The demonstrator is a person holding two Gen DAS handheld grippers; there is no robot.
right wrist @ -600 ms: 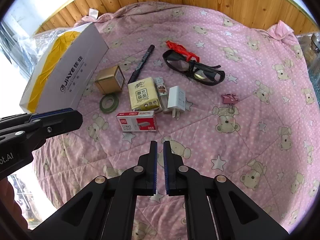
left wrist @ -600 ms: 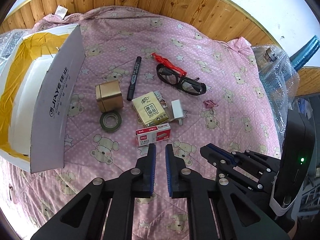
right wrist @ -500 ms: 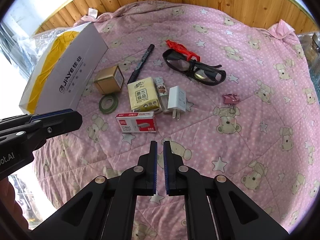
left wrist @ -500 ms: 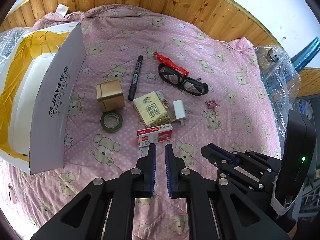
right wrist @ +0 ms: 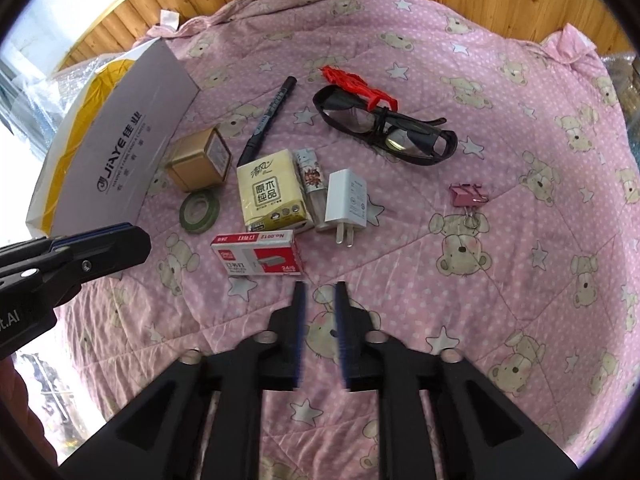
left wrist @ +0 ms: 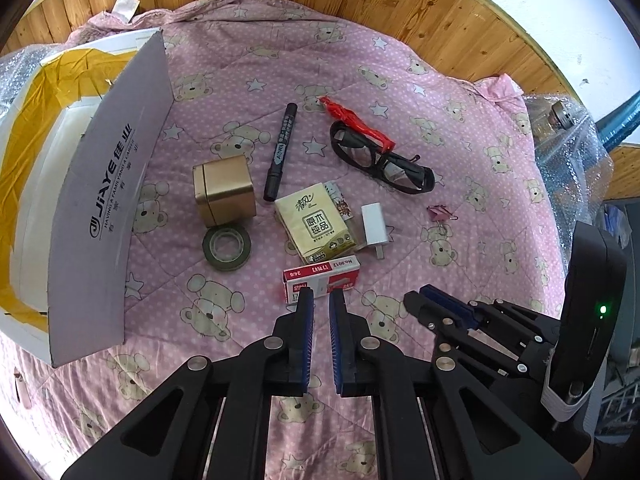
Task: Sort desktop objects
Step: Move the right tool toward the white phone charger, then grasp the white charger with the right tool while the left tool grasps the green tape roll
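Note:
Small objects lie on a pink bear-print quilt (left wrist: 460, 152). They are a staples box (left wrist: 322, 280) (right wrist: 258, 254), tissue pack (left wrist: 316, 226), white charger (right wrist: 347, 202), lighter (right wrist: 314, 180), black glasses (right wrist: 384, 128), red clip (right wrist: 356, 82), black marker (left wrist: 280, 152), gold box (left wrist: 224, 190), tape roll (left wrist: 227, 246) and pink binder clip (right wrist: 468, 196). My left gripper (left wrist: 321, 300) hovers at the staples box's near edge, its jaws close together and holding nothing. My right gripper (right wrist: 320, 292) hangs over bare quilt just right of that box, its jaws slightly parted, blurred and empty.
An open white cardboard box (left wrist: 100, 200) with yellow tape stands at the left, its flap leaning towards the objects. Bubble wrap (left wrist: 568, 148) lies past the quilt's right edge. A wooden wall (left wrist: 400, 4) runs behind the quilt.
The right gripper's jaws have parted from nearly touching to a visible gap, and it has moved slightly closer to the objects. The left gripper has barely moved.

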